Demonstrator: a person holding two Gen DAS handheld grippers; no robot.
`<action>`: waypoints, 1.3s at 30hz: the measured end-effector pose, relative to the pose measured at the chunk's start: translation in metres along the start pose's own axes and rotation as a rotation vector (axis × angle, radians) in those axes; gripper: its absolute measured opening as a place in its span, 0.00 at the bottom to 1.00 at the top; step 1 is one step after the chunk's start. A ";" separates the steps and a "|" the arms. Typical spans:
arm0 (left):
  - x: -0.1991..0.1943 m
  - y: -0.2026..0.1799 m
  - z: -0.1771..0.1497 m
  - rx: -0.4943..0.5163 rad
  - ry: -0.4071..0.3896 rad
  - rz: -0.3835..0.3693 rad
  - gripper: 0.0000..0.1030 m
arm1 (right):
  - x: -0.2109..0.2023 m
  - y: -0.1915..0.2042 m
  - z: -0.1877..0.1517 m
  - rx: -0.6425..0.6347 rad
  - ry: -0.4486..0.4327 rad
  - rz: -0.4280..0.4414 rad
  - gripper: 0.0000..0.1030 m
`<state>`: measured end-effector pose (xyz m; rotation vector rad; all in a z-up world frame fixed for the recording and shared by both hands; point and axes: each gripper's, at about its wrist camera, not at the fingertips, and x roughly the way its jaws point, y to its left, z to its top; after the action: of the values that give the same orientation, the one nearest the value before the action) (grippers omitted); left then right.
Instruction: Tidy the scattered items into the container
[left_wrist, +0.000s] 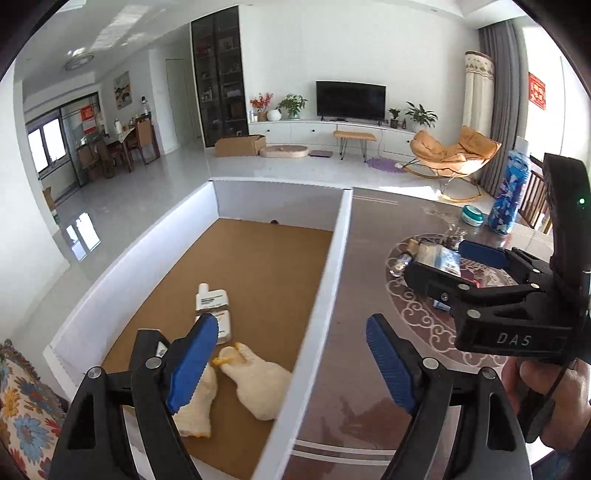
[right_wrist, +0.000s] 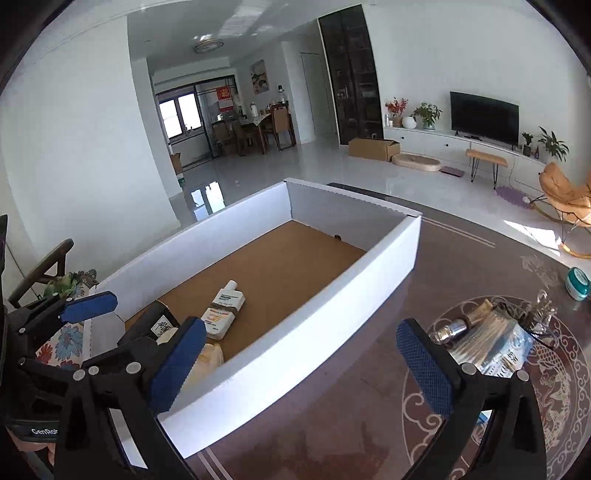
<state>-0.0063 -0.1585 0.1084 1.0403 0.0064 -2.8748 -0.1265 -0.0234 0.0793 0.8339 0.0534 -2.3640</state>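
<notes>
White raised letters "DAS" stand on the black plastic body of the right tool (left_wrist: 458, 266), as seen from the left wrist view. In the right wrist view, white letters reading "GenRo", cut off at that point, stand on the black housing of the left tool (right_wrist: 79, 308) at the lower left edge. The printing on the white rectangular bottles (right_wrist: 223, 308) inside the white-walled cardboard box (right_wrist: 295, 332) is too small to read, as are the red wall signs.
</notes>
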 end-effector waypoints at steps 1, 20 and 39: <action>-0.004 -0.019 -0.003 0.006 -0.008 -0.044 0.92 | -0.016 -0.021 -0.012 0.015 -0.008 -0.052 1.00; 0.111 -0.181 -0.069 0.126 0.139 -0.271 0.96 | -0.128 -0.217 -0.185 0.297 0.184 -0.462 1.00; 0.135 -0.161 -0.074 0.025 0.186 -0.279 0.96 | -0.117 -0.217 -0.187 0.320 0.206 -0.496 1.00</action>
<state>-0.0754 -0.0062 -0.0391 1.4130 0.1385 -3.0109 -0.0761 0.2581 -0.0375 1.3457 -0.0411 -2.7800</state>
